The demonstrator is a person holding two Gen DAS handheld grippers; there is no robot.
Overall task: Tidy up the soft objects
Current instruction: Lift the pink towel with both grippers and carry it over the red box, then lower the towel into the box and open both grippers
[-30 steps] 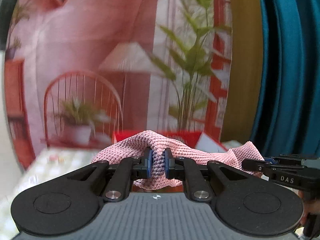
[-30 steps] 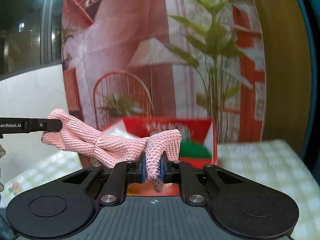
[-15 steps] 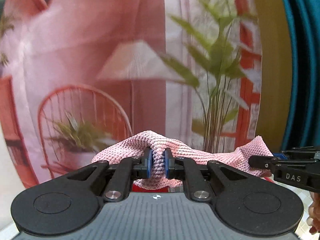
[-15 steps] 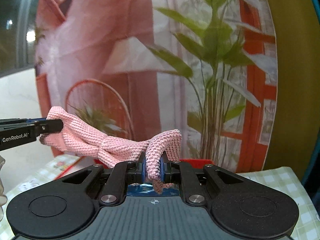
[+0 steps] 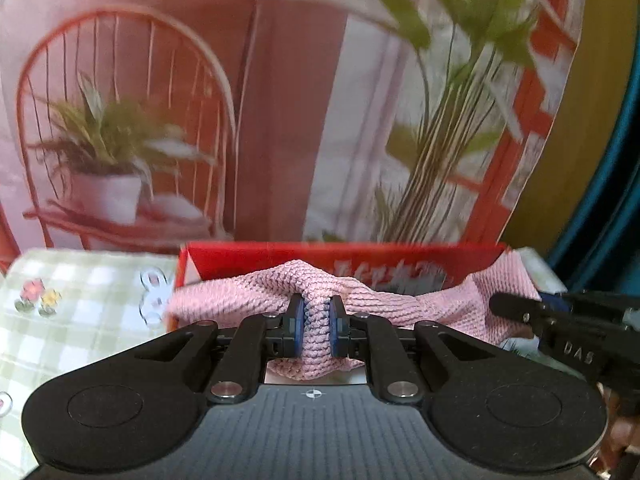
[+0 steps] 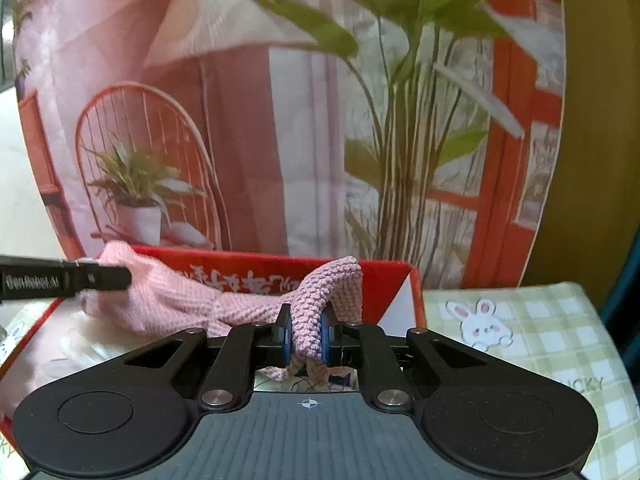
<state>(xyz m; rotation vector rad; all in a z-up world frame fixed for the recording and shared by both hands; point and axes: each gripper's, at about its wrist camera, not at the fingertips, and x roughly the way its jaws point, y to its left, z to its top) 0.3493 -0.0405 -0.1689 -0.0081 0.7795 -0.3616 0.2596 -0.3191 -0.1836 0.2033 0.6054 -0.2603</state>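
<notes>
A pink knitted cloth point(image 5: 248, 296) is stretched between both grippers, in front of and partly over an open red box point(image 5: 248, 258). My left gripper point(image 5: 317, 326) is shut on one end of the cloth. My right gripper point(image 6: 306, 330) is shut on the other end; the cloth point(image 6: 168, 304) sags between them over the red box point(image 6: 392, 280). The right gripper's fingers show at the right of the left wrist view point(image 5: 520, 310), and the left gripper's fingers show at the left of the right wrist view point(image 6: 100, 278).
The box stands on a green-checked tablecloth with rabbit prints point(image 6: 540, 332), also in the left wrist view point(image 5: 80, 304). A printed backdrop of a chair, potted plants and a lamp point(image 6: 280, 120) hangs close behind. A teal curtain point(image 5: 624, 160) is at the far right.
Both grippers have come down and forward with the cloth. The red box and tablecloth, out of sight half a second ago, are back in view just beyond the cloth.
</notes>
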